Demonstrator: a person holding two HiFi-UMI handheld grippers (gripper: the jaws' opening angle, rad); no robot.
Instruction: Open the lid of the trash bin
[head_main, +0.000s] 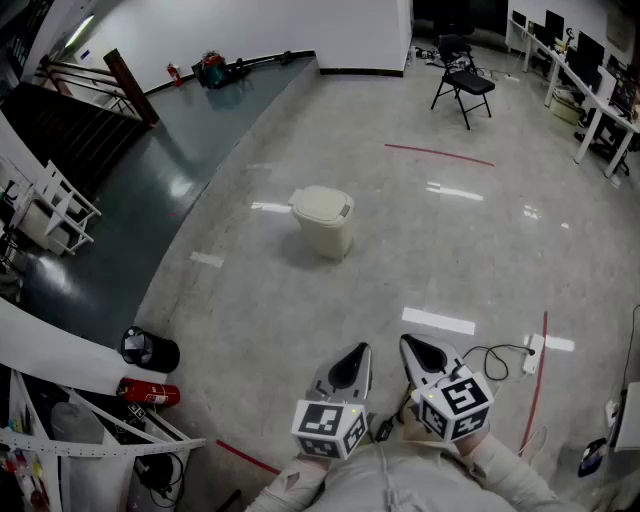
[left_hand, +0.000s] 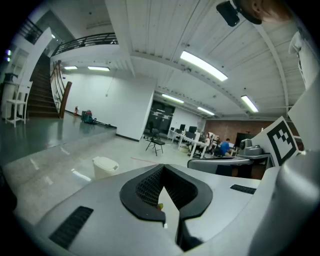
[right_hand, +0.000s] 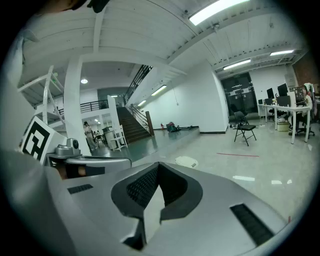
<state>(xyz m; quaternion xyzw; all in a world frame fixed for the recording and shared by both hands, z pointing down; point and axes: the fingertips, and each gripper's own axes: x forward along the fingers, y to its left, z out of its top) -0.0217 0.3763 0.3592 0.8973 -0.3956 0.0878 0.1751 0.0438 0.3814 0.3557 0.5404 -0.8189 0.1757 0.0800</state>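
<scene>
Polished pale floor (head_main: 440, 260) of a large hall, seen from above, with a darker raised platform (head_main: 170, 190) along its far left and a staircase (head_main: 70, 120) beyond that. White desks (head_main: 590, 115) line the far right. A black folding chair (head_main: 462, 78) stands at the far end, and a red tape line (head_main: 438, 153) lies on the floor nearer than the chair.

The cream trash bin (head_main: 322, 222) stands alone on the floor at mid-distance, slightly left of centre, with its lid (head_main: 322, 204) down. It is well apart from both grippers, which point towards it.

The left gripper (head_main: 360, 350) and right gripper (head_main: 406, 342) are held side by side at the near edge, each with its marker cube (head_main: 328, 428) close to the person. In each gripper view the jaws meet at their tips and nothing sits between them. The bin shows small beyond the left gripper's jaws, to their left, and just past the right gripper's tips.

A black can (head_main: 148, 349) and a red fire extinguisher (head_main: 150, 392) lie at the near left. A power strip (head_main: 532, 355) lies at the near right.
</scene>
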